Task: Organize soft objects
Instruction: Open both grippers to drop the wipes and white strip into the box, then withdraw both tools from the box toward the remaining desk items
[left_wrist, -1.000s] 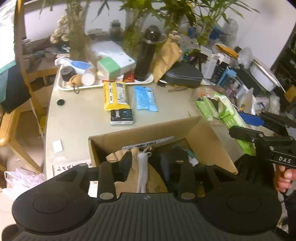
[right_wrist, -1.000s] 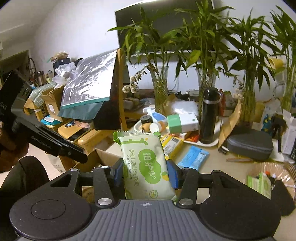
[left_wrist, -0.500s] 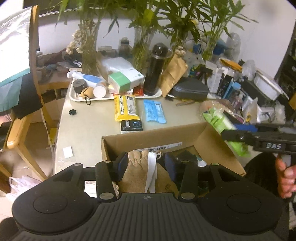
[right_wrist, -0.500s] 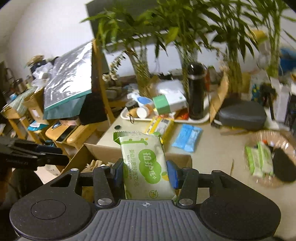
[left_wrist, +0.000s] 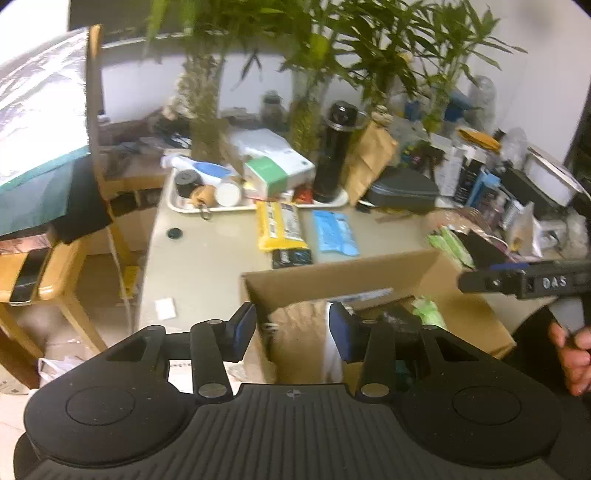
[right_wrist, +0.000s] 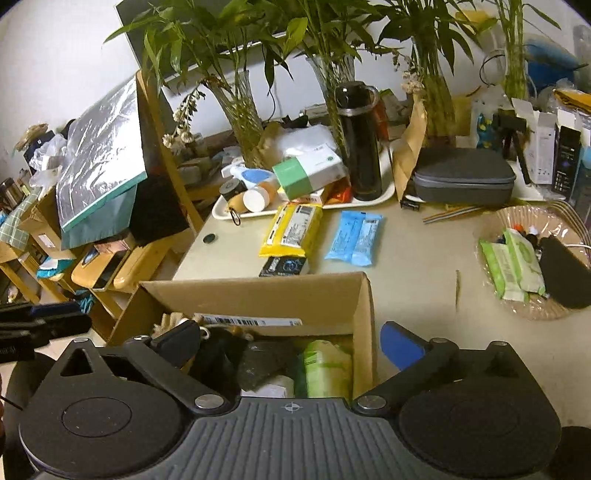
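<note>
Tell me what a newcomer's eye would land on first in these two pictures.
First, the open cardboard box at the table's near edge, with a green wipes pack lying inside among dark soft things. Right above it the right hand-held gripper has just opened wide, with nothing between its fingers. Behind, a yellow packet and a blue packet lie side by side on the table, before a tall black bottle on a tray.

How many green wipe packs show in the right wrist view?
3: one green wipe pack lies in the cardboard box, below the wide-open right gripper; two lie in the basket at right. Others may be hidden.
</note>
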